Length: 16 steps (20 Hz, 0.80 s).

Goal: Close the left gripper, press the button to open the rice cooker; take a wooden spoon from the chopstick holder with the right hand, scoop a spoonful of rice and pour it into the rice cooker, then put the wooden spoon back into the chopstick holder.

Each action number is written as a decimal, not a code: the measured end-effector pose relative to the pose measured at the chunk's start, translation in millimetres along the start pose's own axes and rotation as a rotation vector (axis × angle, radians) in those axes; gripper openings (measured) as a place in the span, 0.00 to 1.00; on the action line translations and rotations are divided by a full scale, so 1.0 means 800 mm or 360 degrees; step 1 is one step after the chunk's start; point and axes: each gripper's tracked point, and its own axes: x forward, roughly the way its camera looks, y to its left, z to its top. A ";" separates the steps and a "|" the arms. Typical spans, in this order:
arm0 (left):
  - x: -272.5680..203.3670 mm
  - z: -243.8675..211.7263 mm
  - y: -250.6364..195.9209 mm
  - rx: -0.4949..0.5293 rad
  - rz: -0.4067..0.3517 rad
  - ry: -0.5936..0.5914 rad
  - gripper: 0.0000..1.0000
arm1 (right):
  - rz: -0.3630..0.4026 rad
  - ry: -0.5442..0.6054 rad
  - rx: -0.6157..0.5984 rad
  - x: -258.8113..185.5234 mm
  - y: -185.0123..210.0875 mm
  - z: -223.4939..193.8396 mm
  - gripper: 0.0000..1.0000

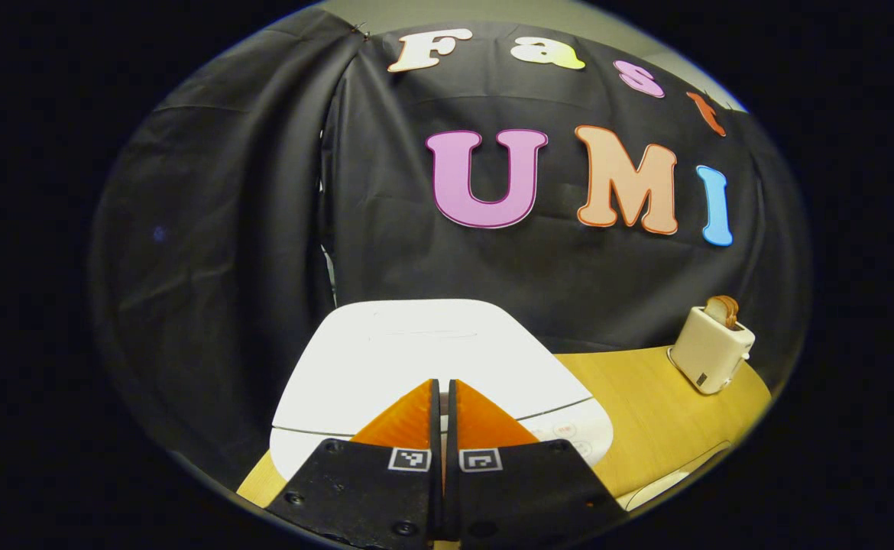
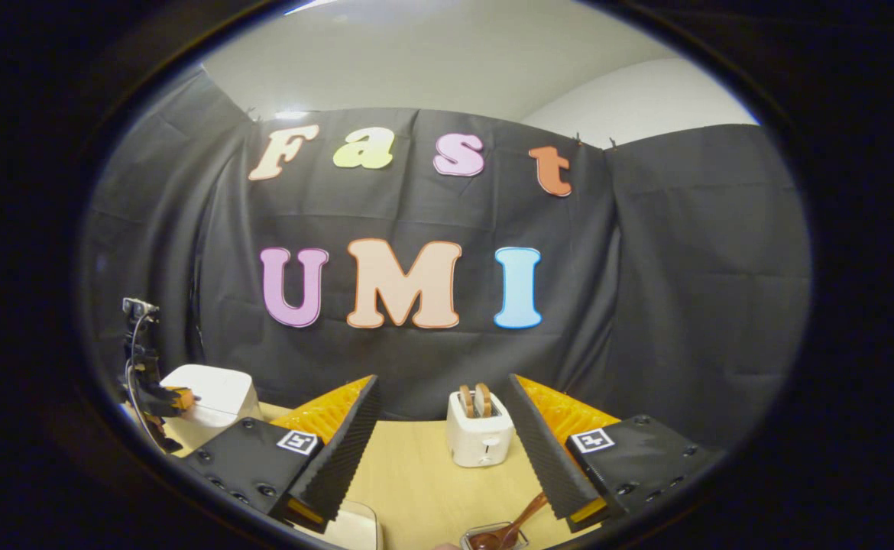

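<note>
The white rice cooker (image 1: 416, 351) sits with its lid down right in front of my left gripper (image 1: 444, 383), whose fingers are shut with nothing between them, tips over the lid's front edge above the button panel (image 1: 569, 435). In the right gripper view the cooker (image 2: 221, 393) stands at the far left with the left gripper (image 2: 189, 398) against its near side. My right gripper (image 2: 441, 382) is open and holds nothing. Below it, at the bottom edge, a brown wooden spoon (image 2: 523, 516) leans in a small holder (image 2: 493, 538).
A white toaster (image 2: 479, 431) with bread slices stands at the back of the wooden table (image 2: 416, 481), and also at the right in the left gripper view (image 1: 710, 350). A white rounded object (image 2: 355, 528) lies at the bottom left of the right gripper.
</note>
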 end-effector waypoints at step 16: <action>-0.054 0.146 -0.020 0.0107 -0.0003 -0.0393 0.07 | 0.0019 -0.0057 0.0067 -0.012 -0.056 0.015 1.00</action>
